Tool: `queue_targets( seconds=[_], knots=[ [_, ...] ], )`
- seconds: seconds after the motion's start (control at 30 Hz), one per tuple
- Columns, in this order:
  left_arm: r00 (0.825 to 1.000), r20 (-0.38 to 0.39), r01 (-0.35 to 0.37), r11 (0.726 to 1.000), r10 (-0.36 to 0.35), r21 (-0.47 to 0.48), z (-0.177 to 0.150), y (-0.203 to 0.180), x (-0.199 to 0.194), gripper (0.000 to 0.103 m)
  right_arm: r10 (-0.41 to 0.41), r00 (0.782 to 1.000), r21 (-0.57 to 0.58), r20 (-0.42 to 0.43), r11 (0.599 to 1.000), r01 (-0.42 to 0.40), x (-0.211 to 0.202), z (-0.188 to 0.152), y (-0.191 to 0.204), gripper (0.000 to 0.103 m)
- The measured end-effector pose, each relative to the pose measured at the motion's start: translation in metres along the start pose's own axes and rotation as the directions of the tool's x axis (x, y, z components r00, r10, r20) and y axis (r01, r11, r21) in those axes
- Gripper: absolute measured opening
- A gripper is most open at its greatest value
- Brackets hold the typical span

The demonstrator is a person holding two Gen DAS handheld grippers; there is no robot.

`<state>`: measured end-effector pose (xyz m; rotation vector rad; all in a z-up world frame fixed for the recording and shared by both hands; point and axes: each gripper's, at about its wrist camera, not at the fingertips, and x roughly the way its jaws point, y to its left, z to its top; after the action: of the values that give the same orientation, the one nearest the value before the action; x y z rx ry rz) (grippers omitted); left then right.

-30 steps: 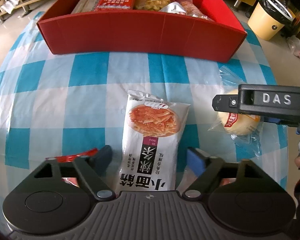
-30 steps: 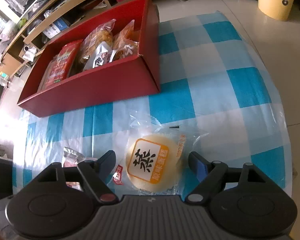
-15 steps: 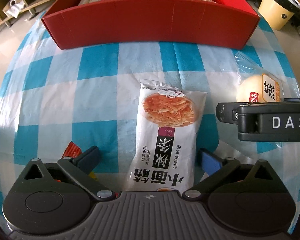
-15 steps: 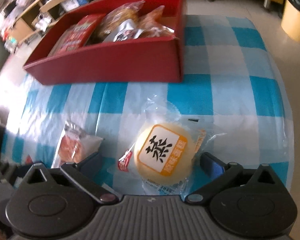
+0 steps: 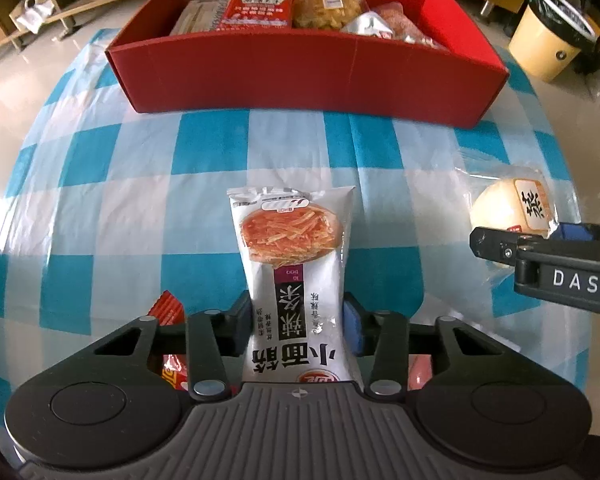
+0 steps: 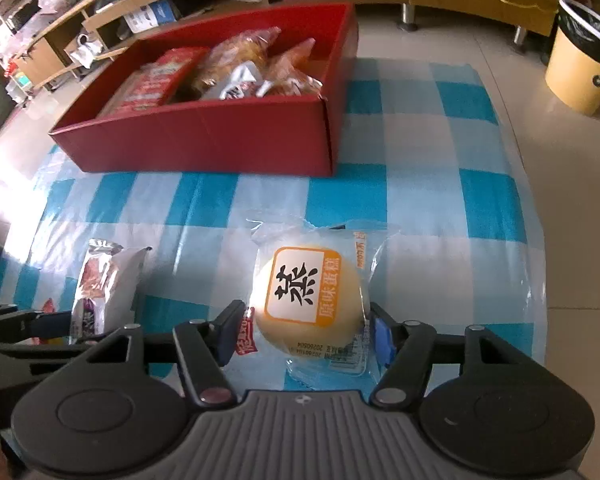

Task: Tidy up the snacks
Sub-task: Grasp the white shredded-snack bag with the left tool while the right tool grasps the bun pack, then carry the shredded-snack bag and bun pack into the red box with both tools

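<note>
Both grippers pitched steeply down: left jaws clamp noodle packet; right jaws just closed onto cake.

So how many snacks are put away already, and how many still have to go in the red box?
Several packets already lie in the red box. In hand: the left gripper squeezes the white noodle-snack bag, and the right gripper has just been closing on the wrapped steamed cake. Both still have to go in, plus a small red packet on the checked tablecloth.

Red box on blue-and-white checked cloth; yellow bin.
</note>
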<state>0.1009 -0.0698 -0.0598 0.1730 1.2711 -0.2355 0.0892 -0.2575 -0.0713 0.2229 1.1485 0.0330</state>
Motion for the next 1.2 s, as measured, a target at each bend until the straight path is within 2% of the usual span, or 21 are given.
queue_targets(
  seconds=[0.7, 1.2],
  knots=[
    [0.992, 0.12, 0.045, 0.999, -0.042, -0.028, 0.027, 0.0, -0.04, 0.051, 0.096, 0.989, 0.015, 0.112, 0.995, -0.099, -0.034, 0.021, 0.011, 0.058],
    [0.974, 0.225, 0.04, 0.997, -0.025, -0.063, 0.082, 0.003, -0.061, 0.051, 0.13, 0.975, 0.016, 0.181, 0.991, -0.135, -0.045, 0.06, 0.02, 0.058]
  ],
)
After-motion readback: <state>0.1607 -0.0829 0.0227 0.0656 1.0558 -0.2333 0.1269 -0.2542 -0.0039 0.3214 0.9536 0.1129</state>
